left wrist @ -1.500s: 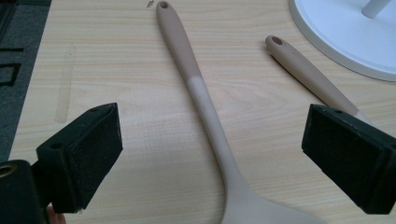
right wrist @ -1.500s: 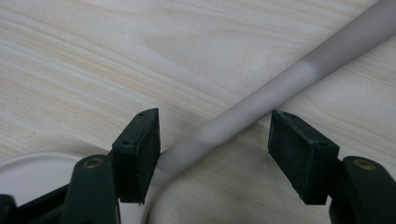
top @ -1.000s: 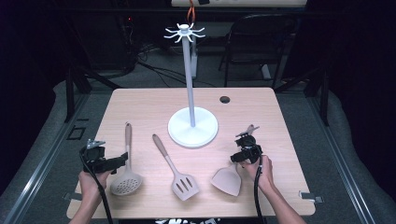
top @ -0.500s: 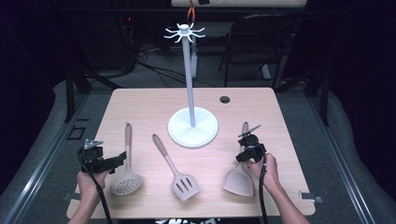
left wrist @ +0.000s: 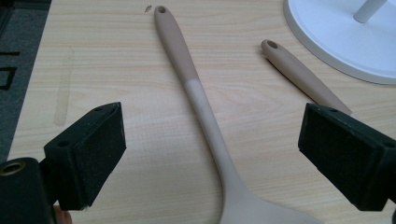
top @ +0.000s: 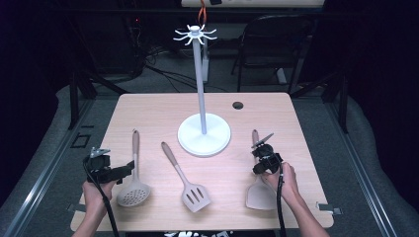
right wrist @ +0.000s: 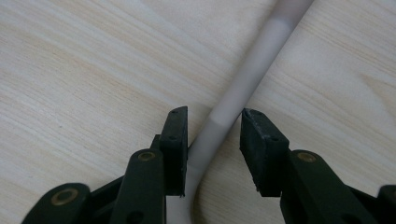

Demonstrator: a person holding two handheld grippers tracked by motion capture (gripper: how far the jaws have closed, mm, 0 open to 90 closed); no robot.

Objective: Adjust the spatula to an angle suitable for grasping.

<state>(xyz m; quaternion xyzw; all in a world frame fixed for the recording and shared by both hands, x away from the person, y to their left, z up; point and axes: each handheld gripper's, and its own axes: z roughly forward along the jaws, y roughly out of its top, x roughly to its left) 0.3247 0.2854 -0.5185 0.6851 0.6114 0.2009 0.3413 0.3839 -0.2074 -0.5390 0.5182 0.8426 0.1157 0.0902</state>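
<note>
Right gripper [right wrist: 212, 135]: jaws just closing around the spatula [top: 259, 190] handle, one pad touching, a sliver of gap at the other; not yet a firm pinch.
Spatula place: near right of the table [top: 148, 106], blade toward the near edge, handle pointing far, right of the stand [top: 203, 133].
Step in hand: closing on the handle for a lift.
Doing it well: centre the handle between both pads, squeeze evenly, grip close above the bend so the blade hangs steady.
Left gripper [left wrist: 210, 154]: spread wide, holding nothing, low over the skimmer [top: 134, 185] handle at near left.
Materials: smooth matte utensils, two-tone beige, rounded handles with hanging holes; slotted turner [top: 190, 185] in the middle; pale wood-grain tabletop; white round-based stand with hooks on top.
</note>
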